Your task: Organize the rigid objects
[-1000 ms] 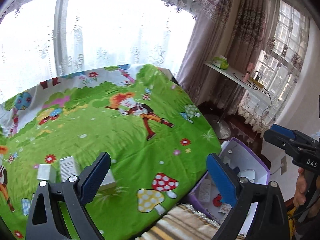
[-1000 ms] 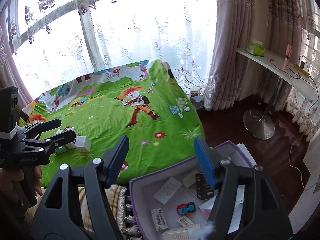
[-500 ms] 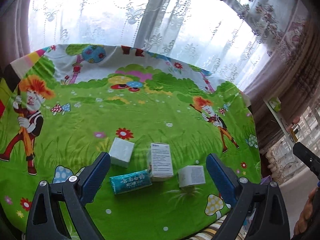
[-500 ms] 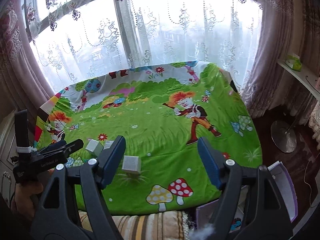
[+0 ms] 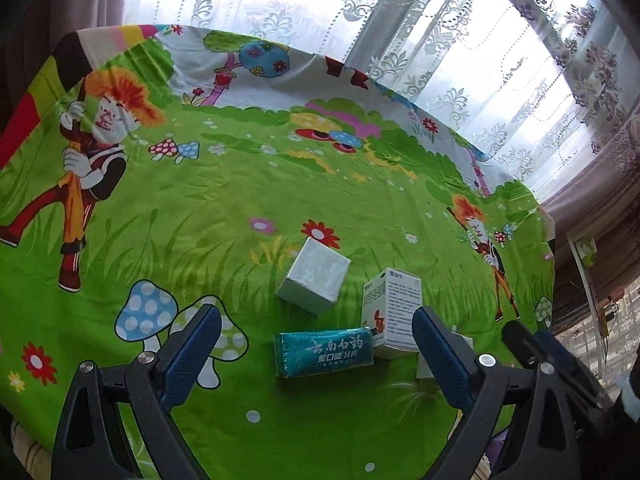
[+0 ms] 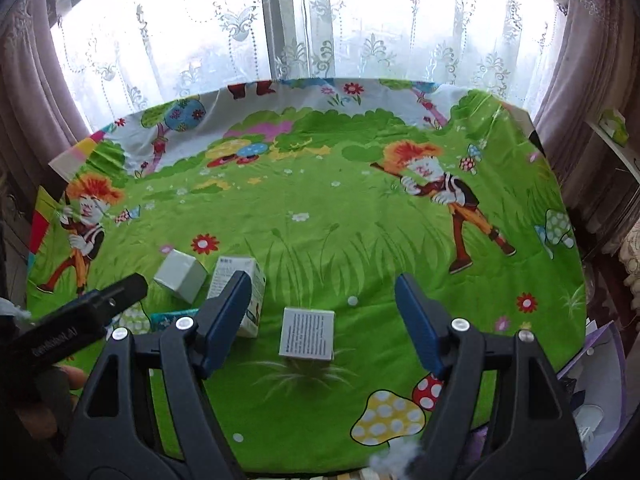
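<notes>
Several small boxes lie on the green cartoon bedspread [image 5: 208, 216]. My left gripper [image 5: 316, 358] hangs open over a teal toothpaste box [image 5: 325, 353], which lies between its fingers without touching the pads. Behind the toothpaste box sit a white cube box [image 5: 314, 282] and a tall white medicine box [image 5: 394, 312]. My right gripper [image 6: 322, 320] is open around a small white printed box [image 6: 307, 334], with wide gaps on both sides. The right wrist view also shows the cube box [image 6: 181, 276], the medicine box [image 6: 232, 268], the toothpaste box [image 6: 172, 317] and the left gripper [image 6: 92, 308].
A purple bin [image 6: 596, 354] with small items stands off the bed's right corner. Lace curtains and a window [image 6: 320, 20] run behind the bed. A hand [image 6: 36, 412] holds the left gripper at the lower left. The right gripper's finger [image 5: 540, 354] shows in the left wrist view.
Both views have swung left from the purple bin to the boxes on the bed. Both grippers have come down closer to them, and the left one has rolled.
</notes>
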